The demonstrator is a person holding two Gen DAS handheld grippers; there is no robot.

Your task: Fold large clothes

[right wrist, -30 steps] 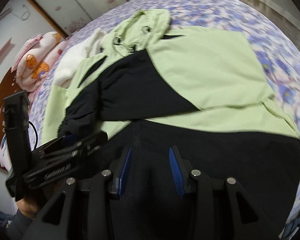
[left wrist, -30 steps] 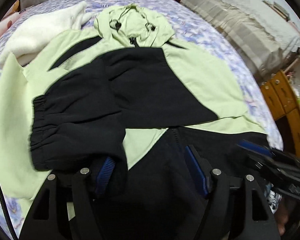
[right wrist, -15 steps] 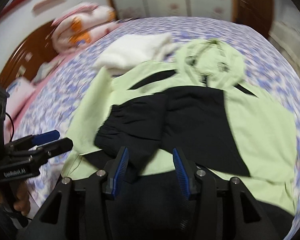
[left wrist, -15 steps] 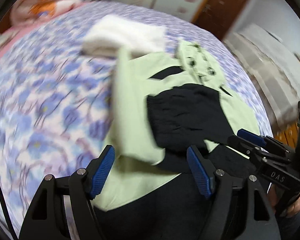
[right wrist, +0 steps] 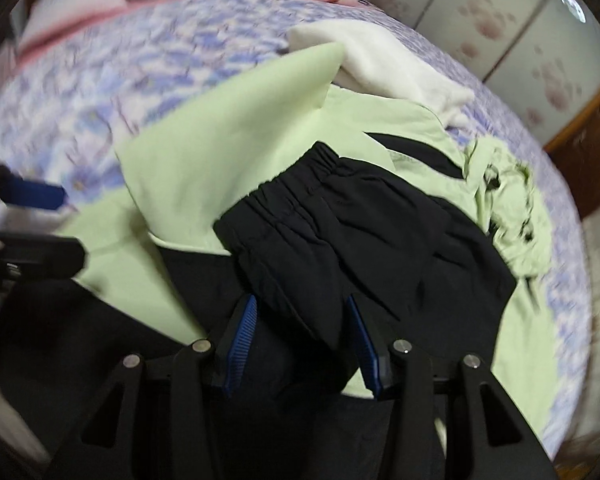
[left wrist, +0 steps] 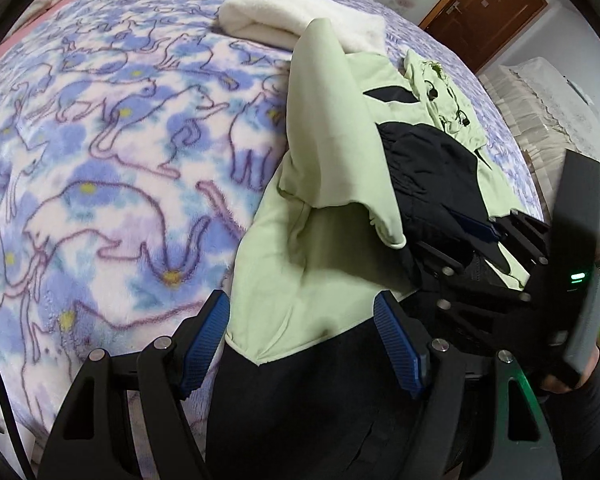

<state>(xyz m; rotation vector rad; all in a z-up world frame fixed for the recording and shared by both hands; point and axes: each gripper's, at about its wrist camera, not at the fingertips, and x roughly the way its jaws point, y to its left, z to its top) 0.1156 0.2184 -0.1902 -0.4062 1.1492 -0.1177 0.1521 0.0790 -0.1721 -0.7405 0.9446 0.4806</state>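
The jacket – pale green with black panels – lies spread on the bed, across its right half as your left camera sees it, hood pointing to the far end and the black hem nearest you. One green sleeve is folded over along the jacket's left edge, and a black sleeve with a gathered cuff lies across the chest.

Your left gripper hangs over the near left corner of the jacket, right where green meets black. Its jaws stand spread, having just been opening a little, with the cloth lying under the gap and neither blue pad pressing on it.

Your right gripper sits over the near end of the black sleeve. Its jaws have just been opening too – they're about half apart, the black fabric lies between them, and the pads don't look to be squeezing it. That view is blurry, mind you.

Further out: a folded white blanket touches the jacket's far left corner, the purple cat-print bedspread fills the left side, and a brown door stands at the far right.
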